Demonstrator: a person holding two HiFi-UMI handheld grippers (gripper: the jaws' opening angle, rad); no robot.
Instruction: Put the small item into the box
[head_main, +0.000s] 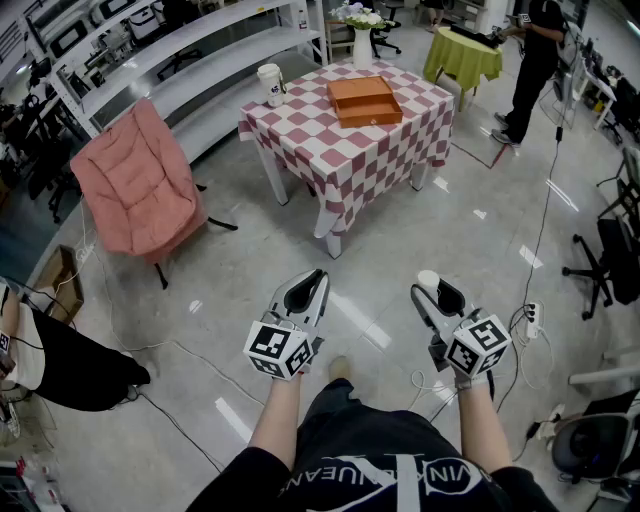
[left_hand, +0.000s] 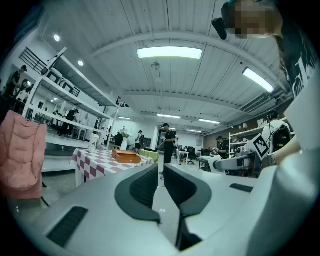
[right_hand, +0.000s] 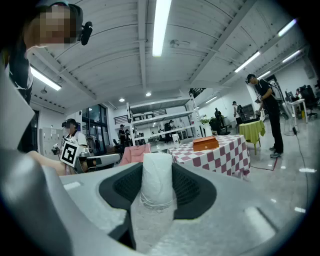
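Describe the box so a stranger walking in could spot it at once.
Find the table draped in a red-and-white checked cloth, standing out on the open floor. The box lies near the middle of its top. Unlike the white cup and the vase of flowers standing near it, it is orange-brown, low and rectangular.

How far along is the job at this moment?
Done: the white item is clamped between the jaws of the right gripper. In hand: it is held over the floor, well short of the table. Left: reach the orange box there and put it in.
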